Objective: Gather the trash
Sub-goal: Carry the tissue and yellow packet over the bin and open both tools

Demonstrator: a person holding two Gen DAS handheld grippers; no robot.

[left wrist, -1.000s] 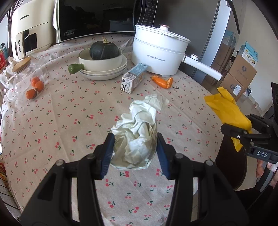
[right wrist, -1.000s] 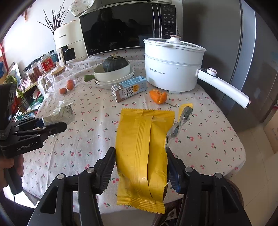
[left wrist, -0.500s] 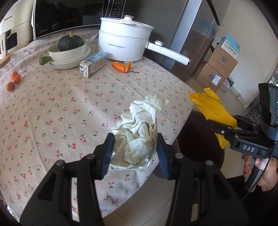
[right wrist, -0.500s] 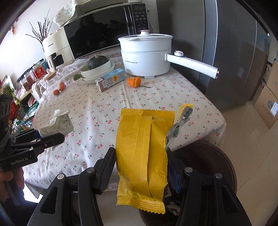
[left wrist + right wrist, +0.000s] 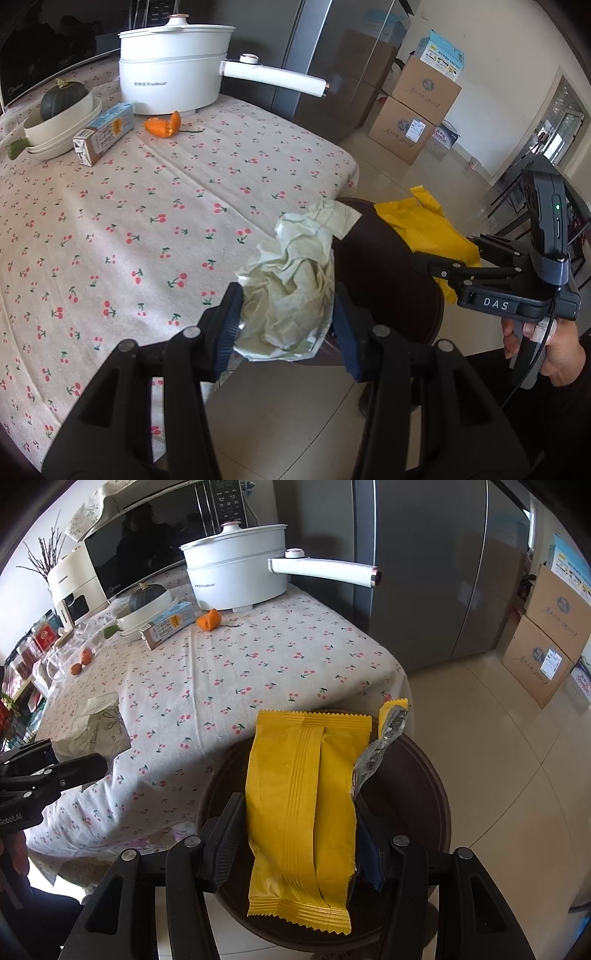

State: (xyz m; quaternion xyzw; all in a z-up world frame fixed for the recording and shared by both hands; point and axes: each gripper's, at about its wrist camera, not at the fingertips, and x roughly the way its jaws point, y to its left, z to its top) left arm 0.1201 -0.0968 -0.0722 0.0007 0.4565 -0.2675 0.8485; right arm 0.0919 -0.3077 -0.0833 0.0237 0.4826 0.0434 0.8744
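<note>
My left gripper (image 5: 288, 325) is shut on a crumpled white paper wad (image 5: 291, 291) and holds it off the table's edge, beside a dark round bin (image 5: 391, 280) on the floor. My right gripper (image 5: 299, 834) is shut on a yellow snack wrapper (image 5: 303, 805) directly above the bin's opening (image 5: 417, 775). The wrapper also shows in the left wrist view (image 5: 424, 229), held in the right gripper (image 5: 439, 267). The paper wad (image 5: 96, 731) and the left gripper (image 5: 55, 771) show at the left of the right wrist view.
The table with a cherry-print cloth (image 5: 147, 221) bears a white pot with a long handle (image 5: 173, 66), a small carton (image 5: 107, 133), orange peel (image 5: 162, 125) and a bowl with a squash (image 5: 59, 110). Cardboard boxes (image 5: 413, 110) stand by the wall. A grey fridge (image 5: 417, 568) is behind the table.
Both grippers have swung from above the table to its right edge. The yellow wrapper now hangs over the bin and the paper wad sits beside it. Both grips are unchanged.
</note>
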